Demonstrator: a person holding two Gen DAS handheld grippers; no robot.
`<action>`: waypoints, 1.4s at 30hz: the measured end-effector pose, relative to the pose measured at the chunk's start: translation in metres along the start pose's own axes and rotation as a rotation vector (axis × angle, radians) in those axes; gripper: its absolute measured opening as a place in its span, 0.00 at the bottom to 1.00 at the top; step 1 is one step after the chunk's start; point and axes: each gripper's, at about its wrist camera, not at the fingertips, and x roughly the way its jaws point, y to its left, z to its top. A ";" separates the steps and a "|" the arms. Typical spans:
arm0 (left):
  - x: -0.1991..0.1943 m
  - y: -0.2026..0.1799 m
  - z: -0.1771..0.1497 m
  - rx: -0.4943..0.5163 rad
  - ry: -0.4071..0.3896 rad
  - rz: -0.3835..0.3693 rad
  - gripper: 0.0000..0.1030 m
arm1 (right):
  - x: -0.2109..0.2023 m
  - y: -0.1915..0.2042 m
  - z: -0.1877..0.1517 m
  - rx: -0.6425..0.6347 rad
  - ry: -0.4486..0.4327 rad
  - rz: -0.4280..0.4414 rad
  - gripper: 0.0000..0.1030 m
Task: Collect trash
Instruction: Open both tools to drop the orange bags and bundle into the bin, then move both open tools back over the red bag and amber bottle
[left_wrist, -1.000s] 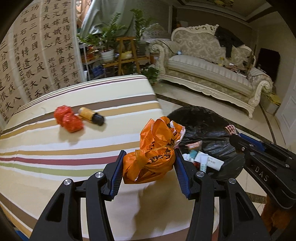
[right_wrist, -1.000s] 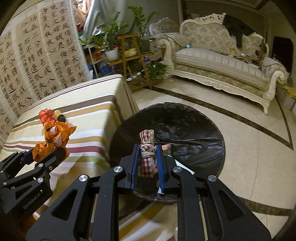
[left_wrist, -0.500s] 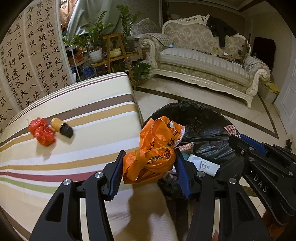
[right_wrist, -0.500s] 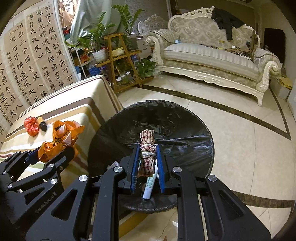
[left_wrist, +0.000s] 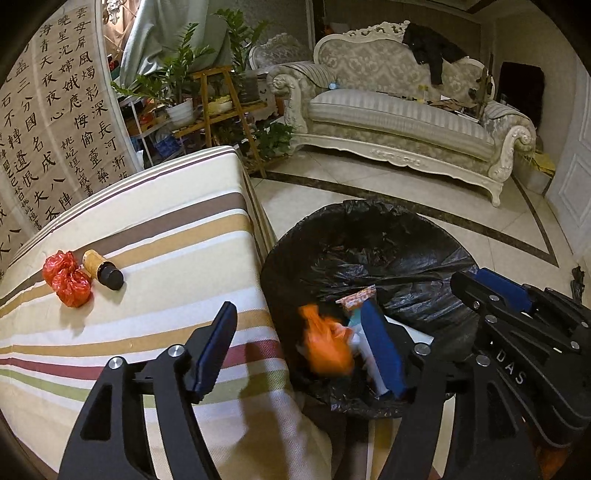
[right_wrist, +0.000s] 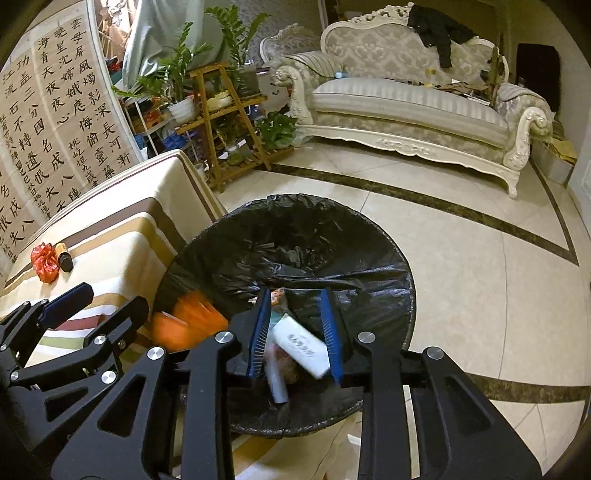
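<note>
My left gripper (left_wrist: 299, 310) hangs over the near rim of the black-lined trash bin (left_wrist: 369, 229), its jaws opening with nothing pressed between them. The orange plastic bag (left_wrist: 325, 347) is a falling blur just below them, inside the bin. My right gripper (right_wrist: 294, 299) is over the bin too, jaws opening and holding nothing. Beneath it lie a white box (right_wrist: 303, 347), a tube (right_wrist: 277, 380) and a brownish blur (right_wrist: 287, 365) that may be the checked cloth bundle. A red bag (left_wrist: 66, 278) and a yellow bottle (left_wrist: 101, 269) rest on the striped table (left_wrist: 166, 236).
The bin (right_wrist: 295, 240) stands on the tiled floor right against the table's edge (right_wrist: 173, 221). A wooden plant stand (right_wrist: 225, 122) and an ornate sofa (right_wrist: 406, 103) are farther back. A calligraphy screen (left_wrist: 55, 122) rises behind the table.
Both grippers moved from over the table to above the bin and opened. The orange bag left the left jaws and drops; the checked bundle is gone from the right jaws.
</note>
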 end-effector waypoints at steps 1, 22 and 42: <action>0.000 0.000 -0.001 -0.002 0.001 0.000 0.67 | 0.000 0.000 0.000 0.000 0.000 0.001 0.27; -0.020 0.070 -0.018 -0.153 0.014 0.086 0.69 | -0.005 0.058 -0.001 -0.096 0.006 0.083 0.44; -0.003 0.173 -0.017 -0.337 0.052 0.224 0.70 | 0.009 0.137 0.011 -0.212 0.028 0.180 0.45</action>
